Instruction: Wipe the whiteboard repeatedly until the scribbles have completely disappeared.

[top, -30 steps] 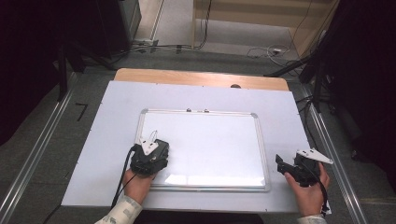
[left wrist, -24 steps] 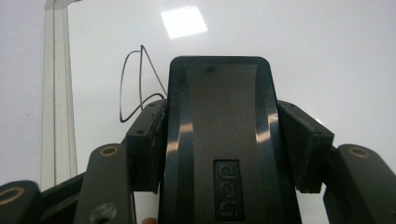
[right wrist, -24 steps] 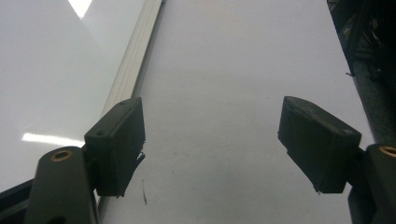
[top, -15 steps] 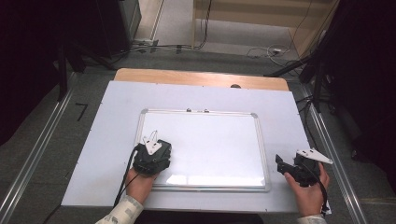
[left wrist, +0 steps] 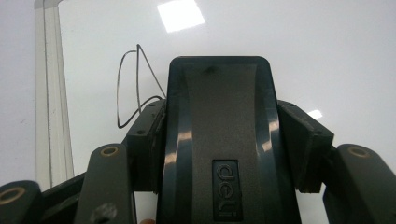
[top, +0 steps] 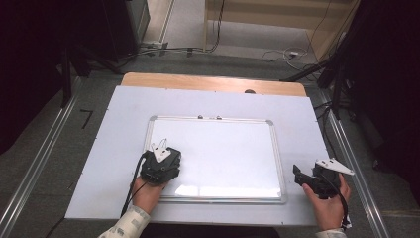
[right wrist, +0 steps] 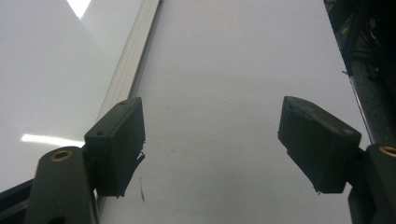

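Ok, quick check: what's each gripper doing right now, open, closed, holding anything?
Left gripper: shut on a dark whiteboard eraser, over the whiteboard.
Right gripper: open, nothing between its jaws, beside the whiteboard's frame.

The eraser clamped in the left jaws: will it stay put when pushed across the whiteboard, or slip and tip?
The eraser has a rigid, glossy plastic shell, so it is probably stiff and light. Both pads of the left gripper press its sides, so slipping seems unlikely. Lying flat and wide on the smooth whiteboard, it should glide, not tip.
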`<action>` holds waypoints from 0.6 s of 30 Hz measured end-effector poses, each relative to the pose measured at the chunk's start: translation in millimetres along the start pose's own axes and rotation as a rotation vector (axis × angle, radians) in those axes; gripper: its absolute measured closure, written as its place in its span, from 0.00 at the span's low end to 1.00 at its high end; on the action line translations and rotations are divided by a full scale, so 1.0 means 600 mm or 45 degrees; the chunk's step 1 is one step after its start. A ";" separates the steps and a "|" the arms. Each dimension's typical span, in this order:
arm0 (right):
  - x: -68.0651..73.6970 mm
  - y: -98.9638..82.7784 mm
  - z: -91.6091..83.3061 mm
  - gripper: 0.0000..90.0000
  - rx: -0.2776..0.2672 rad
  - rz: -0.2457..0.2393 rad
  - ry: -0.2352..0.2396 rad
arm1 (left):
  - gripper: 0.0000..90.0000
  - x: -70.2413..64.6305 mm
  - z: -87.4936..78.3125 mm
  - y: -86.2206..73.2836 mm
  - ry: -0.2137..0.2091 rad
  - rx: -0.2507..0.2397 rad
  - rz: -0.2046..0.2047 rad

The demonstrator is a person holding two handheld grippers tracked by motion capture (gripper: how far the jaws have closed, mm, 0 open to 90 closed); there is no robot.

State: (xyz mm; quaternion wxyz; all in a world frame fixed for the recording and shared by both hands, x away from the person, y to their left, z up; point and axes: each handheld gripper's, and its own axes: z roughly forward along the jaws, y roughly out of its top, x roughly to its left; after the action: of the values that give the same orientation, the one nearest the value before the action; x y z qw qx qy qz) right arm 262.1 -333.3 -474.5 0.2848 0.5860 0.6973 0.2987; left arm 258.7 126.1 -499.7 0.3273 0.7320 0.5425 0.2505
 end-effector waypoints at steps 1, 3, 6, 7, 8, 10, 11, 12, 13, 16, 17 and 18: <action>0.000 0.000 0.000 0.24 0.000 0.000 0.000 | 0.45 0.000 0.000 0.000 0.000 0.000 -0.001; 0.000 0.000 0.000 0.24 0.002 -0.002 -0.002 | 0.45 0.001 0.000 0.000 0.002 -0.001 -0.010; -0.001 0.000 0.000 0.24 0.001 -0.001 -0.002 | 0.45 0.003 -0.001 0.000 0.009 0.003 -0.018; -0.001 0.000 0.000 0.24 0.001 -0.001 -0.003 | 0.45 0.004 -0.001 0.000 0.009 0.005 -0.017; -0.001 -0.001 0.000 0.24 0.001 -0.001 -0.002 | 0.45 0.005 -0.001 0.000 0.009 0.004 -0.016; -0.002 -0.001 -0.001 0.24 -0.001 -0.002 -0.002 | 0.45 0.007 -0.001 0.000 0.014 0.006 -0.023; -0.002 -0.001 -0.001 0.24 -0.001 0.000 -0.002 | 0.45 0.009 -0.001 0.000 0.013 0.008 -0.027; -0.002 -0.001 -0.001 0.24 0.000 0.002 -0.001 | 0.45 0.010 -0.001 0.000 0.012 0.008 -0.030; -0.002 -0.001 -0.001 0.24 0.000 0.003 -0.002 | 0.45 0.011 -0.001 -0.001 0.014 0.008 -0.036; -0.002 -0.001 -0.001 0.24 0.000 0.003 -0.002 | 0.45 0.016 -0.002 -0.001 0.021 0.013 -0.046; -0.002 -0.001 -0.001 0.24 0.000 0.002 -0.002 | 0.45 0.017 -0.002 -0.001 0.022 0.011 -0.050; -0.002 -0.001 -0.001 0.24 0.001 0.002 -0.002 | 0.45 0.018 -0.002 -0.001 0.022 0.012 -0.053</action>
State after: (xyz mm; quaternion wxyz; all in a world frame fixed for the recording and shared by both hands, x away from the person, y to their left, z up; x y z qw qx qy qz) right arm 261.2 -334.8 -474.4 0.2850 0.5870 0.6967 0.2981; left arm 260.2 136.6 -499.2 0.3242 0.7198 0.5617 0.2474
